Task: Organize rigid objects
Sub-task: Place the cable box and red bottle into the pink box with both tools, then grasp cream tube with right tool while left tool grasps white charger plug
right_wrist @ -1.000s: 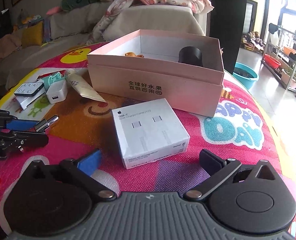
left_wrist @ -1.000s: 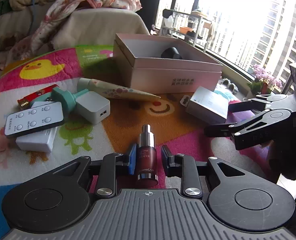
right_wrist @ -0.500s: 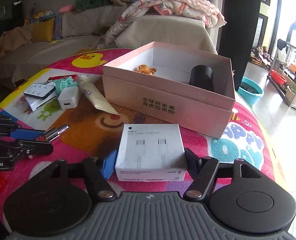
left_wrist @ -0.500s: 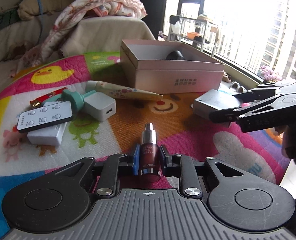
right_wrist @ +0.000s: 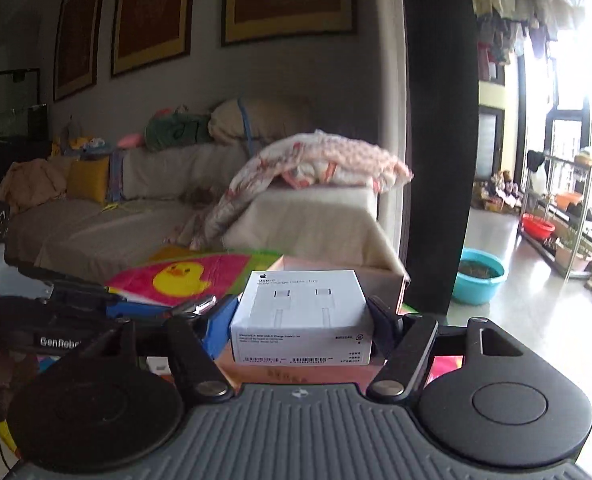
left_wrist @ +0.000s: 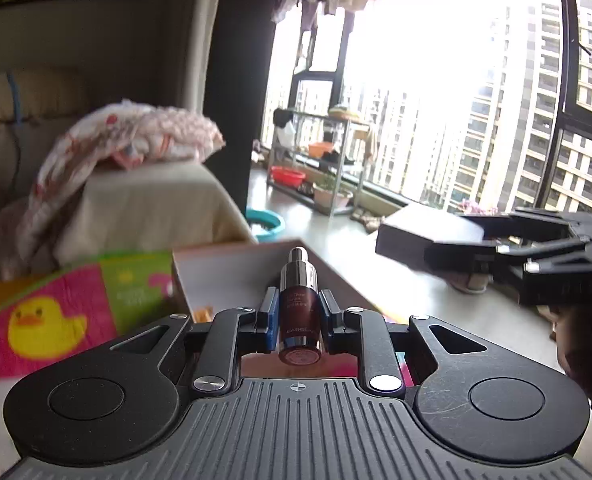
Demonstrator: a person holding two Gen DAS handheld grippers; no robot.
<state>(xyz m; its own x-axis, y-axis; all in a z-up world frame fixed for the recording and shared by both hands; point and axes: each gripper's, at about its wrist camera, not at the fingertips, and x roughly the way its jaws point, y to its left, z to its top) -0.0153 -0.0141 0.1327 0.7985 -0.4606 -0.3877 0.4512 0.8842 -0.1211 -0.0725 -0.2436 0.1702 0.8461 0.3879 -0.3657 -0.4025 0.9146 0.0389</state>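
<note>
The dark red bottle [left_wrist: 299, 312] sits clamped lengthwise in the left gripper [left_wrist: 298, 316], its silver neck pointing forward over the open pink box [left_wrist: 231, 272]; the jaws are closed right down on its sides. The white cable box [right_wrist: 302, 316] is held in the right gripper [right_wrist: 302, 320], jaws part-way open and pressed on its two sides. Both things are off the counter and in the air, near the pink box, whose far rim shows just past the cable box in the right wrist view. Something small and orange [left_wrist: 201, 314] already lies inside the pink box.

As I judge it, the pick-up of these two is done and the drop into the box is left. The duck mat [left_wrist: 47, 320] shows beyond, but any other loose things on it are out of view.
</note>
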